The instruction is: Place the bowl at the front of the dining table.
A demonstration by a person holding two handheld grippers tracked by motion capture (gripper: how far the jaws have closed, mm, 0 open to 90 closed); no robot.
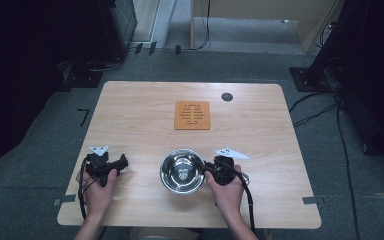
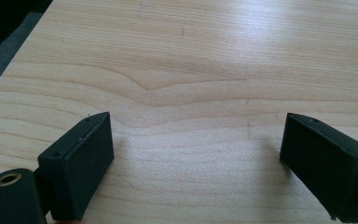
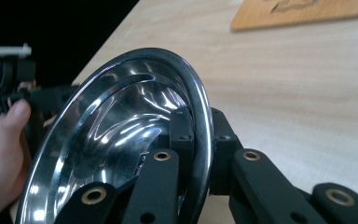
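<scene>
Right gripper [image 3: 198,140] jaws clamped on bowl [image 1: 182,171] rim; left gripper [image 2: 196,154] jaws apart over bare worktop [image 1: 140,125]. Next, probably: lift toward trivet [image 1: 192,115] beyond bowl.

No text, brand or number can be read anywhere: the wooden mat [image 1: 192,115] at mid-table bears only cut-out slots too small to make out as writing, and the small mark in the bottom of the steel bowl [image 1: 182,171] is illegible

One steel bowl [image 1: 182,171], one wooden trivet [image 1: 192,115] — two grippers, left [image 1: 116,164] and right [image 1: 211,165].
</scene>
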